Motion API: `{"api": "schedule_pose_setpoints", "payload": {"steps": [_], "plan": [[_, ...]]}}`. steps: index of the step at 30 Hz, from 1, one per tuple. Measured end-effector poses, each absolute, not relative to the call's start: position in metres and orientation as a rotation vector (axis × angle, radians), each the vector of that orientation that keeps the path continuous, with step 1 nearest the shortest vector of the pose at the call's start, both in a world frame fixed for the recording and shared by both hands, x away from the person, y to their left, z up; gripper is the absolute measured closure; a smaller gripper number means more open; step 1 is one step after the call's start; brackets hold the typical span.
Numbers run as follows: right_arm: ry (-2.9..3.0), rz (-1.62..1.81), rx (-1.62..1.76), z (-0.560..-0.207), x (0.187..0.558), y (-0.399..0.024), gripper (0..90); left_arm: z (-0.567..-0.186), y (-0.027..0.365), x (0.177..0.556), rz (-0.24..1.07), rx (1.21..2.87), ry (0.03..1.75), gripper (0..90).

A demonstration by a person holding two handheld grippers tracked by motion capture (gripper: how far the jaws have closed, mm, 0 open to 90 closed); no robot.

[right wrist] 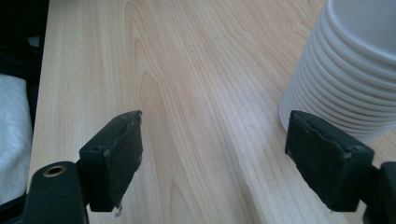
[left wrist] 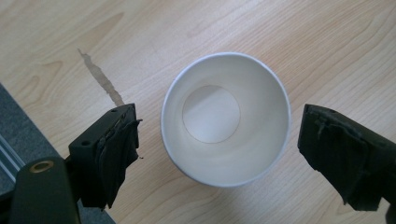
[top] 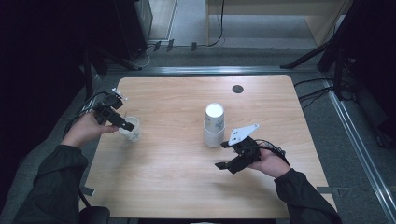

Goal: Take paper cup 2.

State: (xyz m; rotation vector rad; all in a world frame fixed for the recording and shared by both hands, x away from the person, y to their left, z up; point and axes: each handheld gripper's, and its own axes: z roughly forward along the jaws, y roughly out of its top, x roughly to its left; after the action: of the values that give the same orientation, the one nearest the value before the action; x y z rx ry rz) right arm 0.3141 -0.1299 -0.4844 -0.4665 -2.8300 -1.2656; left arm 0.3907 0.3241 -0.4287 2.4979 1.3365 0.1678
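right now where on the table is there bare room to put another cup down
Widest bare patch: the near half of the table, between the single cup at the left edge and the right gripper. Also free: the far strip behind the cup stack, around the dark round spot. Crowded: beside the stack and under the left gripper.

High view looks down on the whole counter; left gripper view peers straight into the cup, also seen there.
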Motion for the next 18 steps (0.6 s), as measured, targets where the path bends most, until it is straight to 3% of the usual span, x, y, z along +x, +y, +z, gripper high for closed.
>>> {"api": "schedule_pose_setpoints", "payload": {"steps": [7, 18], "plan": [[-2.824, -1.267, -0.466, -0.484, 0.314, -0.13, 19.6, -0.41, 0.324, 0.384, 0.193, 2.45, 1.291, 12.7], [-2.822, -1.288, -0.461, -0.481, 0.315, -0.137, 19.8, -0.4, 0.293, 0.376, 0.203, 2.384, 1.163, 13.5]]}}
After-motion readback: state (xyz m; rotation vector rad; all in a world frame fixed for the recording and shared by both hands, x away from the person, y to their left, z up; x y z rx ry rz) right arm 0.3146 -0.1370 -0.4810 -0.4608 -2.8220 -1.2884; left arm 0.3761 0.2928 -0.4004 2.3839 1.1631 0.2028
